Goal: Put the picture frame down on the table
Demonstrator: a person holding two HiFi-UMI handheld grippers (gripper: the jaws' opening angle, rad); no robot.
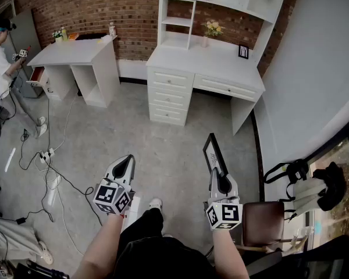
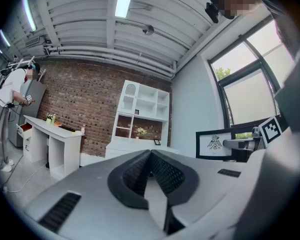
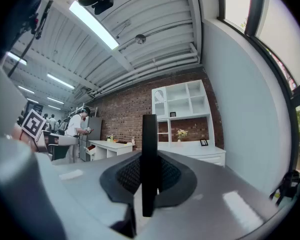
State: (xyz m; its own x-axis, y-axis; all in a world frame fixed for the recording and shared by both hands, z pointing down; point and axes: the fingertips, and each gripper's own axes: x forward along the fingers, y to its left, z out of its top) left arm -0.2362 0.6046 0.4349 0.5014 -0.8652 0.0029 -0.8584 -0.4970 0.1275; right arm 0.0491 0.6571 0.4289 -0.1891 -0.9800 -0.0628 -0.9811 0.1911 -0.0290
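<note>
A black picture frame (image 1: 213, 156) with a white print stands edge-on in my right gripper (image 1: 219, 179), which is shut on it. From the right gripper view the frame (image 3: 149, 164) shows as a thin black upright bar clamped between the pads. The left gripper view catches its face with a black bird print (image 2: 215, 144) off to the right. My left gripper (image 1: 124, 168) is shut with nothing in it, its pads (image 2: 162, 171) meeting. The white desk with drawers (image 1: 221, 65) stands ahead across the floor, far from both grippers.
A second white table (image 1: 75, 54) stands at the back left. A person (image 1: 0, 63) stands at the far left. Cables and a power strip (image 1: 46, 154) lie on the floor. A brown chair (image 1: 263, 221) and bags (image 1: 314, 188) sit at my right.
</note>
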